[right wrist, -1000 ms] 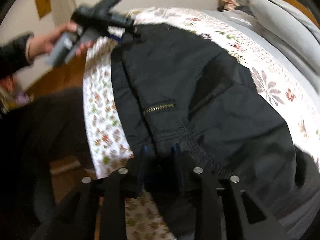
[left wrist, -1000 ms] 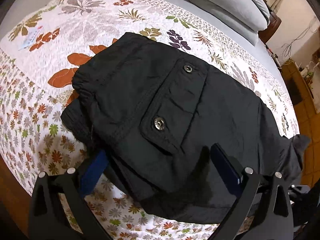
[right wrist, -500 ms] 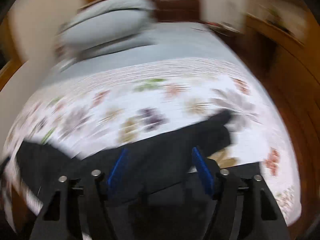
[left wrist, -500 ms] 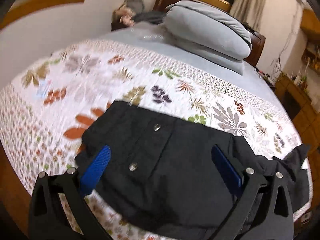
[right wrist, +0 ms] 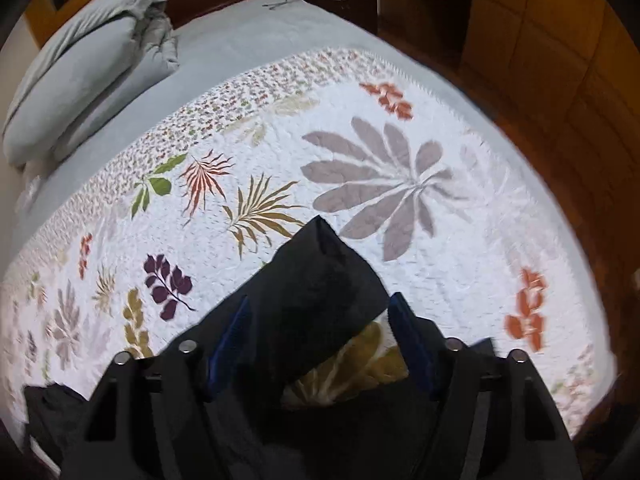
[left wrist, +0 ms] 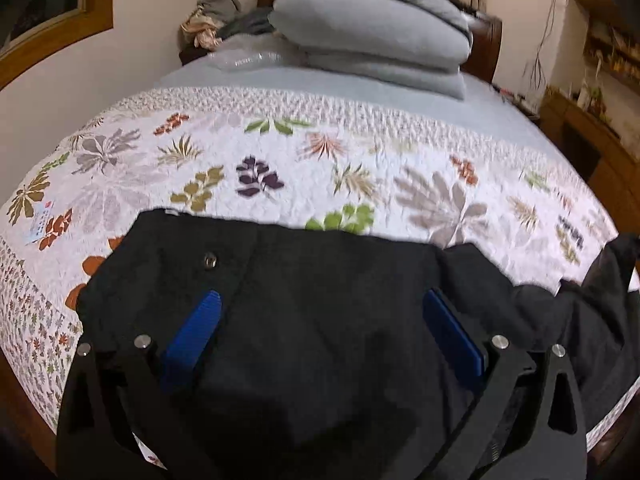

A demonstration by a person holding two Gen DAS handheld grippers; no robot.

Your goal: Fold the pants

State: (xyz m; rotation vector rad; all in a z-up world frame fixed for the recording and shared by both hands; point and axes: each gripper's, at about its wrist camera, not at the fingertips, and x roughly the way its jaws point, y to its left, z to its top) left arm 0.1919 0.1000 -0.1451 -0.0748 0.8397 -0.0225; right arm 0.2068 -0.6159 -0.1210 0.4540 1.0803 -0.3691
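Black pants [left wrist: 320, 280] lie folded on the floral quilt [left wrist: 280, 152], a snap button showing near their left end. My left gripper [left wrist: 320, 295] hovers over them, open, its blue pads [left wrist: 200, 328] wide apart with cloth below and nothing pinched. In the right wrist view a pointed end of a black pants leg [right wrist: 320, 272] sticks up between the jaws of my right gripper [right wrist: 319, 298]. Those jaws are closing. The left pad sits against the cloth, while quilt shows in the gap at the right pad [right wrist: 404, 320].
Folded grey bedding [left wrist: 372, 36] is stacked at the head of the bed, with a heap of clothes [left wrist: 212, 20] beside it. Wooden cabinets [right wrist: 540, 60] stand close along the bed's right side. More black cloth [left wrist: 600, 300] bunches at the quilt's right edge.
My left gripper drew back and tilted up, so the pants sit lower in its view. My right gripper let go of the pants' seam, swung round and opened over a leg end.
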